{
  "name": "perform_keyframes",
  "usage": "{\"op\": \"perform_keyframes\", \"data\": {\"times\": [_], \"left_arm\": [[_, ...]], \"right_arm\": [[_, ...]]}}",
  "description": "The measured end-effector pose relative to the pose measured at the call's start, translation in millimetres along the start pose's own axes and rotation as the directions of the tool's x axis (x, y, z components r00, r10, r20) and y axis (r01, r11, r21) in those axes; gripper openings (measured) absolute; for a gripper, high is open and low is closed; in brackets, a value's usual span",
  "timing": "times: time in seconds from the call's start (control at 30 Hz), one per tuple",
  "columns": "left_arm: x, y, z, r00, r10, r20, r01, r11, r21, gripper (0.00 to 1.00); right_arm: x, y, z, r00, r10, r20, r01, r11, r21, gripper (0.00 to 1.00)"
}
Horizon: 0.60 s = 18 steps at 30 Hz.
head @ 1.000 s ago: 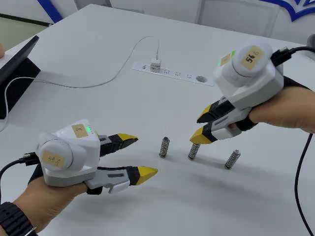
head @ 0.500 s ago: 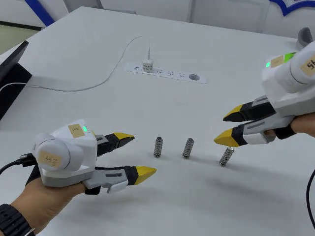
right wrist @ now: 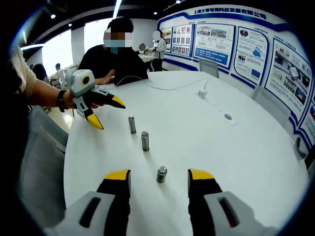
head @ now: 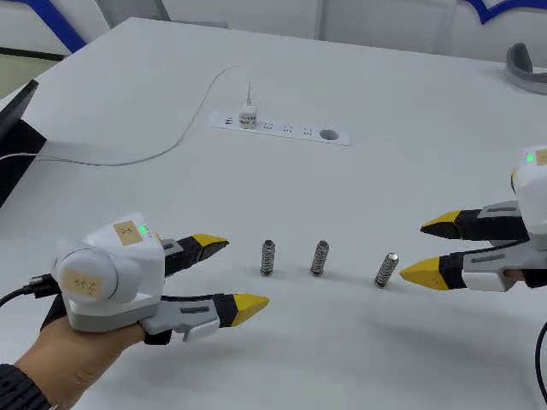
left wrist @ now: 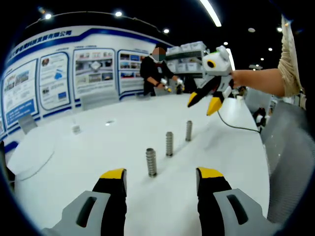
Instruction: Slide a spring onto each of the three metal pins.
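Three small coiled metal springs stand in a row on the smooth white counter (head: 385, 102), between the two pairs of tongs. The left spring (head: 267, 257) and the middle spring (head: 320, 257) stand upright, near one another. The right spring (head: 386, 269) sits a little further along and leans. In the right gripper view its top shows as a smooth rounded metal cap above the ribbed coils.

The left tongs (head: 242, 272) have grey plastic arms with black sleeves and pointed yellow tips. They are spread wide and grip nothing, and their tips point at the left spring from just beside it. The right tongs (head: 417, 250) are of the same make and are also spread and empty. Their lower yellow tip lies just beside the right spring without touching it. In the right gripper view that spring stands between the two tips.

Each pair of tongs is held in a bare hand, under a rounded white housing with a tan paper label.

Further back on the counter lies a long flat white power strip (head: 282, 128) with a small plug (head: 247, 117) in it and a thin cable (head: 171, 141) curving away.
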State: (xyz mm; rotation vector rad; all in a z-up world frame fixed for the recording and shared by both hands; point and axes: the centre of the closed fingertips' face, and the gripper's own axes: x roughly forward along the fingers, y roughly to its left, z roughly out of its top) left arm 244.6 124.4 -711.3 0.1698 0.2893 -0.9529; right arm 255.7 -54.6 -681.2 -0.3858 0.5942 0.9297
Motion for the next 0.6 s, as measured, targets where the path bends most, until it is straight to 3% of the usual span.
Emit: {"op": "perform_keyframes", "data": {"times": [0.4, 0.6], "left_arm": [[-0.2, -0.9, -3.3, 1.0000, 0.005, -0.006, -0.005, 1.000, -0.011, 0.60], [0.1, -1.0, -5.1, 1.0000, 0.006, -0.007, -0.006, 1.000, -0.016, 0.61]], "right_arm": [[-1.8, 8.7, -17.2, 0.9937, -0.009, 0.112, 0.006, 1.000, 0.024, 0.56], [-2.7, 11.4, -24.9, 0.9913, -0.019, 0.130, 0.014, 0.999, 0.033, 0.58]]}}
